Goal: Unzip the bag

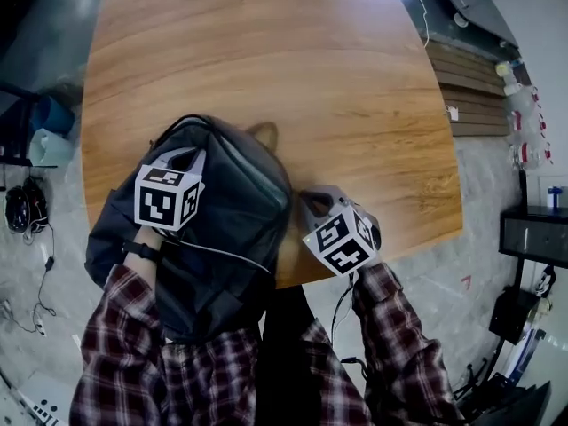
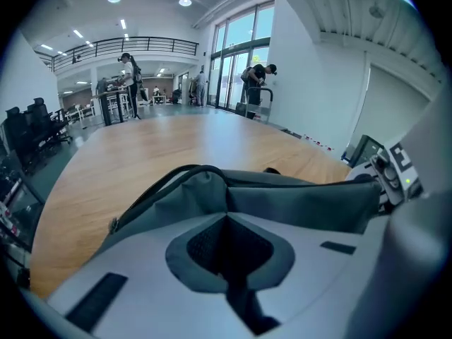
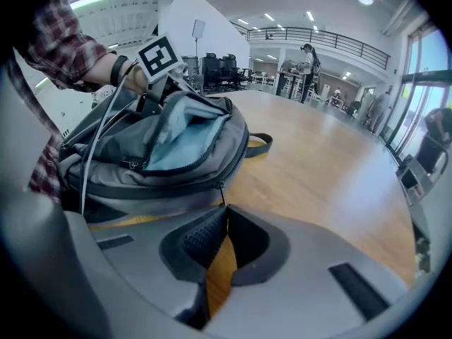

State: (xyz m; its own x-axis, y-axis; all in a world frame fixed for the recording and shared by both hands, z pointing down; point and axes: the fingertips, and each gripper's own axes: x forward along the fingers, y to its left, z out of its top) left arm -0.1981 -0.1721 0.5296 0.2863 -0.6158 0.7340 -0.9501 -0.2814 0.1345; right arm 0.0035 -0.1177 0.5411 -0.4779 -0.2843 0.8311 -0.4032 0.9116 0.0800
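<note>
Wood-grain table (image 1: 355, 105) fills most of the head view, and the action sits at its near edge. Closest in, two plaid sleeves (image 1: 399, 344) reach forward, each ending in a gripper topped by a marker cube.

The dark grey bag (image 1: 240, 202) lies on the near left part of the table, its lower end hanging over the edge toward the person. The left gripper (image 1: 188, 156) rests on top of it. In the left gripper view its jaws are pressed together on a fold of the bag's fabric (image 2: 233, 189), with the carry handle (image 2: 159, 183) arching just beyond.

The right gripper (image 1: 308, 201) sits just beside the bag's right flank. In the right gripper view its jaws are closed to a narrow slit, and the small metal zipper pull (image 3: 220, 189) is pinched at their tips. Above the pull, an upper zip on the bag already gapes, showing pale blue lining (image 3: 176, 143).

Beyond the bag the tabletop runs bare to its far edge. Farther off, the gripper views show office chairs (image 3: 219, 66), people (image 2: 127, 83) at a tall desk, a balcony railing (image 2: 134, 44) and tall windows (image 2: 240, 55).
</note>
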